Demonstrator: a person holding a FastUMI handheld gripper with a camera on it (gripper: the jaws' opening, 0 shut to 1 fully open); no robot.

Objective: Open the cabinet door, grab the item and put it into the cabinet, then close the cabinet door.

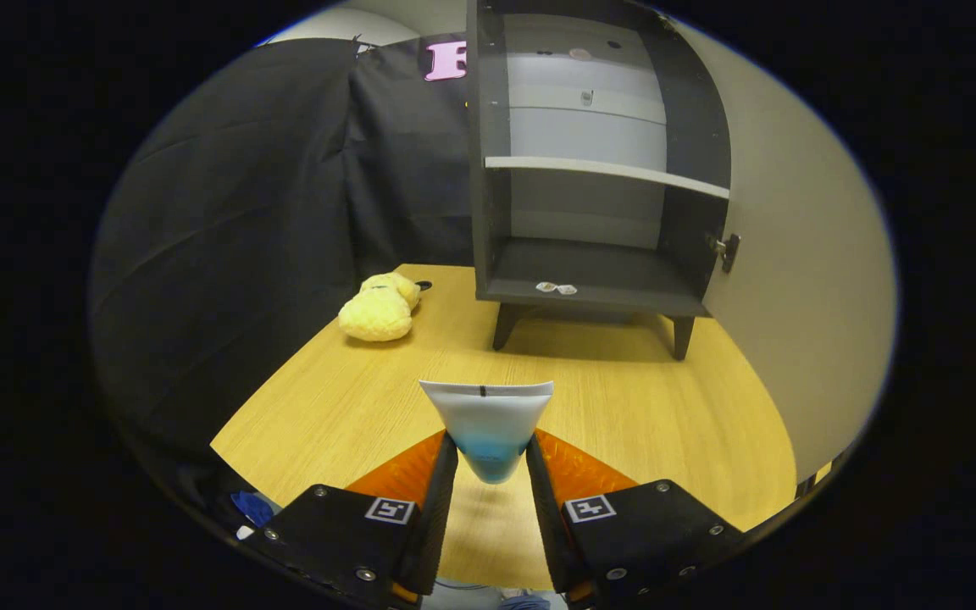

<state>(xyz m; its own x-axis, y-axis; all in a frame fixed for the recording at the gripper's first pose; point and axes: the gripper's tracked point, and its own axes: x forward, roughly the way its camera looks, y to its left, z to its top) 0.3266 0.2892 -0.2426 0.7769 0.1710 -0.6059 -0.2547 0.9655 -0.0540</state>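
My gripper [490,453] is shut on a white-and-blue squeeze tube [488,419], both fingers pressing its sides. The tube's flat crimped end points up and forward, and it hangs above the wooden table [623,398]. Beyond the fingers stands a dark grey cabinet [590,169] on short legs, wide open. Its door [793,254], pale on the side I see, is swung out to the right with a handle [726,251] at its edge. Inside are a pale shelf [607,174] and a dark bottom floor [598,275] with two small pale scraps [556,288] near its front lip.
A yellow plush toy [378,309] lies on the table left of the cabinet, next to a small dark hole [424,285] in the tabletop. Black cloth [268,212] walls the left side and back. The table's rounded edge runs close on the right.
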